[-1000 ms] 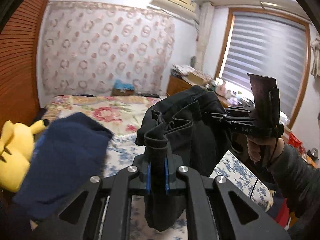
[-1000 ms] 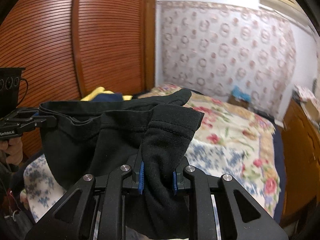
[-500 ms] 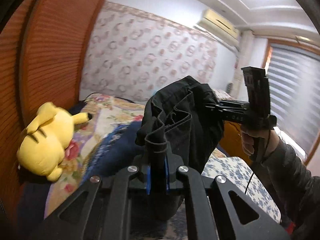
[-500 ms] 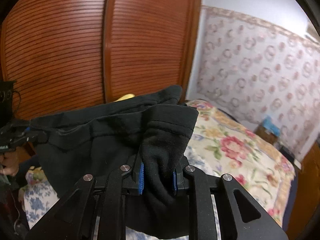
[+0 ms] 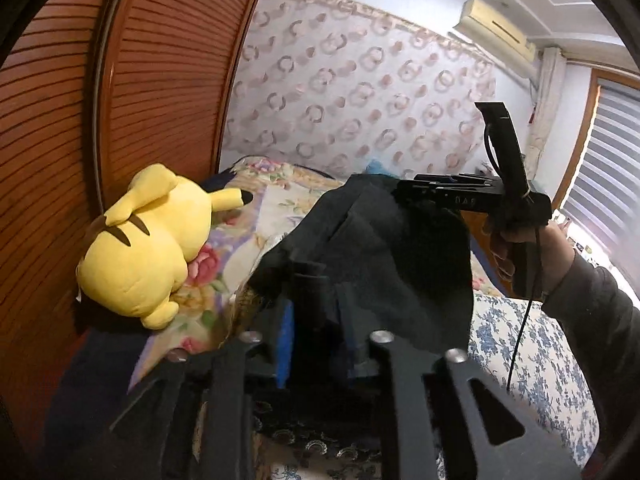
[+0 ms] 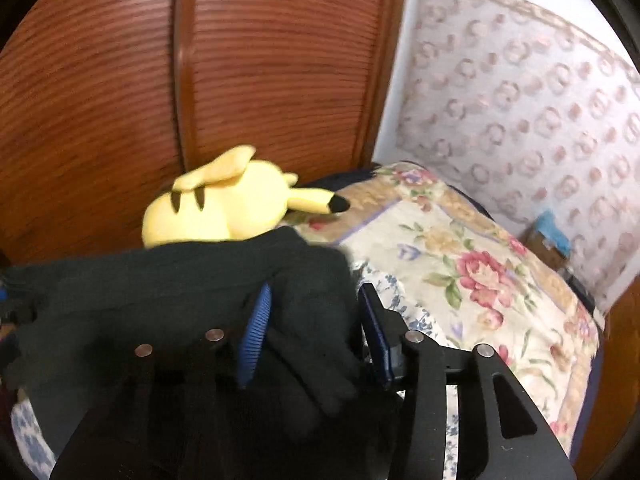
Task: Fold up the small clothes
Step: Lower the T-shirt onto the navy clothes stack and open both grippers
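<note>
A small black garment (image 5: 380, 256) hangs in the air between my two grippers, over the bed. My left gripper (image 5: 316, 320) has its blue pads spread with a fold of the cloth lying loosely between them. My right gripper (image 6: 316, 328) also has its pads apart, with the black garment (image 6: 200, 292) draped between and over them. In the left wrist view the right gripper (image 5: 404, 194) shows from the side at the cloth's far corner, held by a hand.
A yellow plush toy (image 5: 148, 240) lies on the floral bedspread (image 6: 460, 264) beside the slatted wooden wardrobe (image 6: 160, 80). A dark blue garment (image 5: 92, 384) lies at the left below the plush. A blue-flowered white sheet (image 5: 532, 356) covers the near right.
Both grippers swung left and down toward the plush toy and wardrobe. The pads of both, clamped on the black garment before, now stand apart with the cloth loose between them.
</note>
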The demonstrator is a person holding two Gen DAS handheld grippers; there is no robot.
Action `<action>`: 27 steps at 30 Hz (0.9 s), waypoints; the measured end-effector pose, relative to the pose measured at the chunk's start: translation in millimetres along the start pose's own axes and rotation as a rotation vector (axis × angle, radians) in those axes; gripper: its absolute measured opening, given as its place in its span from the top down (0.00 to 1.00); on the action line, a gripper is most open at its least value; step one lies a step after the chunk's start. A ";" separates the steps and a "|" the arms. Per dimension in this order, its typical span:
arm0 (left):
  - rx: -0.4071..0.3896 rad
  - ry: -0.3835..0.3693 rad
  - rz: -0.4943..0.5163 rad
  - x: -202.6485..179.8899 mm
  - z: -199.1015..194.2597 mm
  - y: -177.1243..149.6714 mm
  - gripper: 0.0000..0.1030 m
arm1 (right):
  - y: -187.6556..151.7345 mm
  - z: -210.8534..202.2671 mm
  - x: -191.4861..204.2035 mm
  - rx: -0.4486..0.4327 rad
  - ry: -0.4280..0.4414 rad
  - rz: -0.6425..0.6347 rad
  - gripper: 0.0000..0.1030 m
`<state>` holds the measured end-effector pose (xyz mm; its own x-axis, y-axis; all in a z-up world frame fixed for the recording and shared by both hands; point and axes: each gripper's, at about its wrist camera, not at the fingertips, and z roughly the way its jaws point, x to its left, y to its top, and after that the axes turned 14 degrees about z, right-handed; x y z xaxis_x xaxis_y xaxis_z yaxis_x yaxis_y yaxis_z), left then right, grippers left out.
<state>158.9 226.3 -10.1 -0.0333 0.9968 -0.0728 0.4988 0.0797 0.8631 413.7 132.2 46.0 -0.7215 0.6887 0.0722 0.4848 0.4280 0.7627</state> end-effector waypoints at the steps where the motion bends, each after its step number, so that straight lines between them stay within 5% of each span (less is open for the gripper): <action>1: -0.003 0.005 0.013 -1.1 -1.1 -0.6 0.69 | 0.2 -4.0 -3.2 -0.015 -0.003 0.007 0.51; 7: -0.032 0.054 0.104 -12.1 -12.0 0.5 0.39 | -11.6 -38.6 -7.3 -0.094 0.043 0.086 0.42; 19: -0.048 0.072 0.154 -42.4 -26.0 4.8 0.38 | -54.0 -2.9 0.6 -0.021 0.047 0.071 0.36; 27: -0.020 0.066 0.191 -68.8 -29.3 3.5 0.38 | -59.3 -37.6 -3.6 -0.068 0.044 0.132 0.35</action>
<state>137.6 158.2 12.6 0.0036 0.9920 0.1259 0.4842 -0.1119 0.8678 368.9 82.4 24.7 -0.6755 0.7093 0.2015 0.5431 0.2937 0.7866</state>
